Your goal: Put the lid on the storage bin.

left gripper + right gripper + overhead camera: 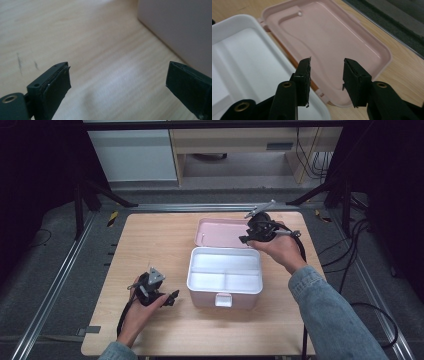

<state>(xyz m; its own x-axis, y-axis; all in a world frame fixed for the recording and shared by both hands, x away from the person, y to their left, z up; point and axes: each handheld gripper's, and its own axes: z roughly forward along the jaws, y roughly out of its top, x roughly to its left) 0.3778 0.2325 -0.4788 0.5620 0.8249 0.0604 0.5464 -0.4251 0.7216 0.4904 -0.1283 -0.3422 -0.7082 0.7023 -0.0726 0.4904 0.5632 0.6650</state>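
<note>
Pink lunch box (224, 279) lies open; L gripper (172, 297) and R gripper (244, 239) fingers spread (nothing pinched).

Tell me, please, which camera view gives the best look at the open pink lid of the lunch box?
The right gripper view: the pink lid lies close, its moulded inner face and rim plain. The high view shows the lid small behind the box, partly covered by the right gripper. The left gripper view shows a blurred pink wall.
</note>
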